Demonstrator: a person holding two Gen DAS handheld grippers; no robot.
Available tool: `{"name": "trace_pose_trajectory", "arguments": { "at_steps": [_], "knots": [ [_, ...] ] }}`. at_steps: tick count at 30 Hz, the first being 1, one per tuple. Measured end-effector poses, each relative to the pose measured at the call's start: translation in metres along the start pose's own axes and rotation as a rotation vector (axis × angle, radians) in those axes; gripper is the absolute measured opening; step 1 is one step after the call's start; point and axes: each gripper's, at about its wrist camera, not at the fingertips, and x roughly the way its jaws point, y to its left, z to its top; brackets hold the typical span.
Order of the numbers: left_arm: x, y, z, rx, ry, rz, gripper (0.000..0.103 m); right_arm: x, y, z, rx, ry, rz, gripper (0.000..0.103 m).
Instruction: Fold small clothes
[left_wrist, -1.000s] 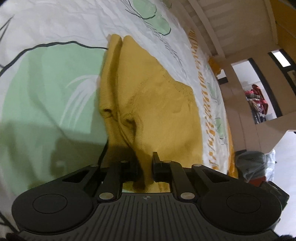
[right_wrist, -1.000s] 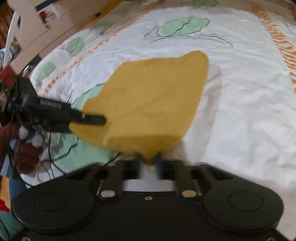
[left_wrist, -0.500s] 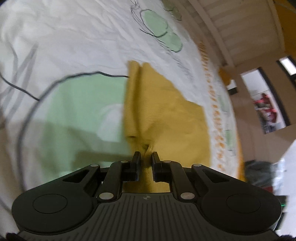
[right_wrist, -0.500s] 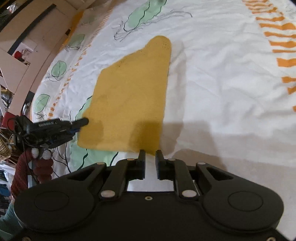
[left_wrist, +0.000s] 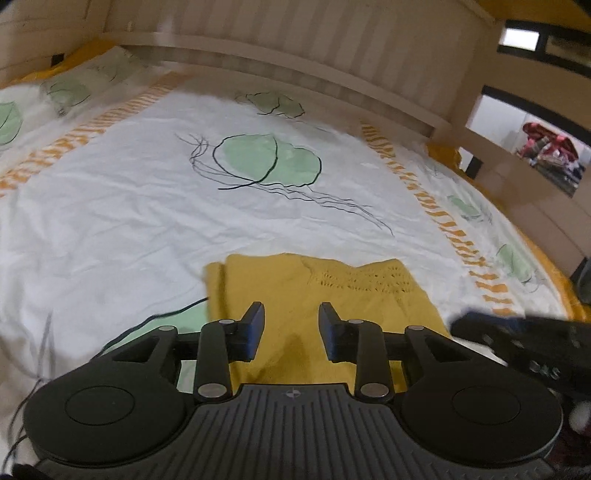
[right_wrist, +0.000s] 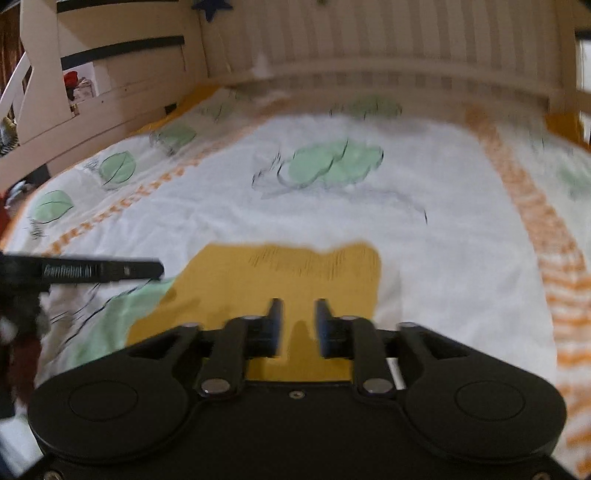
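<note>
The yellow knitted garment (left_wrist: 325, 291) lies flat on the leaf-printed bed sheet (left_wrist: 147, 206), just ahead of and below the fingers of both grippers, with its openwork band at the far edge. The left gripper (left_wrist: 291, 325) has just been opening its jaws; they stand apart with nothing between them, and the cloth is seen only beneath the gap. The right gripper (right_wrist: 297, 325) has also just been opening its jaws, and they too hold nothing. I judge that one fold is laid and both hands are free. The risk now is at the left side of the garment, where a narrow strip (left_wrist: 214, 291) of a lower layer shows beyond the top layer, so the edges do not match. If a finger catches the loose knit, it can drag the top layer and open the fold. The right wrist view is blurred, so the right edge is hard to judge.
</note>
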Motion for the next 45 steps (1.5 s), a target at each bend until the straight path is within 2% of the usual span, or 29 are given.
{"name": "trace_pose_trajectory", "arguments": {
  "at_steps": [1, 4, 7, 8, 9, 11, 13, 15, 17, 19, 21, 22, 24, 31, 35, 41, 45],
  "knots": [
    [0.005, -0.002, -0.002, 0.012, 0.009, 0.011, 0.034, 0.009, 0.001, 0.003, -0.011, -0.010, -0.010, 0.056],
    [0.022, 0.005, -0.011, 0.025, 0.055, 0.041, 0.034, 0.039, 0.003, 0.010, -0.028, -0.001, -0.032, 0.056],
    [0.035, 0.019, -0.023, 0.014, 0.112, 0.086, 0.036, 0.069, -0.002, 0.008, -0.032, 0.066, -0.038, 0.056],
    [0.036, 0.023, -0.027, 0.014, 0.104, 0.086, 0.047, 0.078, -0.005, 0.004, -0.028, 0.098, -0.044, 0.056],
    [0.036, 0.025, -0.030, 0.022, 0.100, 0.096, 0.051, 0.084, -0.009, 0.000, -0.017, 0.120, -0.044, 0.056],
    [0.034, 0.028, -0.034, 0.031, 0.097, 0.116, 0.069, 0.082, -0.015, -0.005, -0.009, 0.101, -0.038, 0.056],
    [0.034, 0.031, -0.032, 0.011, 0.112, 0.126, 0.072, 0.077, -0.017, -0.005, -0.004, 0.101, -0.034, 0.056],
    [0.030, 0.031, -0.026, -0.001, 0.139, 0.130, 0.072, 0.069, -0.018, -0.002, 0.012, 0.093, -0.026, 0.057],
    [0.023, 0.027, -0.020, -0.010, 0.159, 0.153, 0.071, 0.058, -0.021, 0.001, 0.047, 0.081, -0.037, 0.063],
    [0.013, 0.018, -0.016, -0.014, 0.147, 0.187, 0.070, 0.041, -0.020, 0.004, 0.079, 0.053, -0.051, 0.083],
    [-0.002, 0.008, -0.015, -0.002, 0.131, 0.215, 0.070, 0.019, -0.017, 0.004, 0.104, 0.007, -0.055, 0.087],
    [-0.009, 0.004, -0.014, 0.008, 0.125, 0.225, 0.070, 0.010, -0.015, 0.005, 0.112, -0.006, -0.060, 0.093],
    [-0.025, -0.008, -0.014, 0.027, 0.114, 0.249, 0.070, -0.011, -0.010, 0.005, 0.119, -0.027, -0.076, 0.099],
    [-0.063, -0.038, -0.016, 0.091, 0.082, 0.301, 0.071, -0.065, 0.015, -0.002, 0.100, -0.106, -0.149, 0.098],
    [-0.076, -0.045, -0.022, 0.097, 0.080, 0.327, 0.071, -0.085, 0.026, -0.013, 0.122, -0.139, -0.233, 0.098],
    [-0.086, -0.047, -0.032, 0.079, 0.100, 0.295, 0.071, -0.092, 0.036, -0.023, 0.099, -0.078, -0.195, 0.097],
    [-0.092, -0.046, -0.041, 0.067, 0.097, 0.302, 0.070, -0.093, 0.041, -0.032, 0.112, -0.023, -0.185, 0.097]
  ]
}}
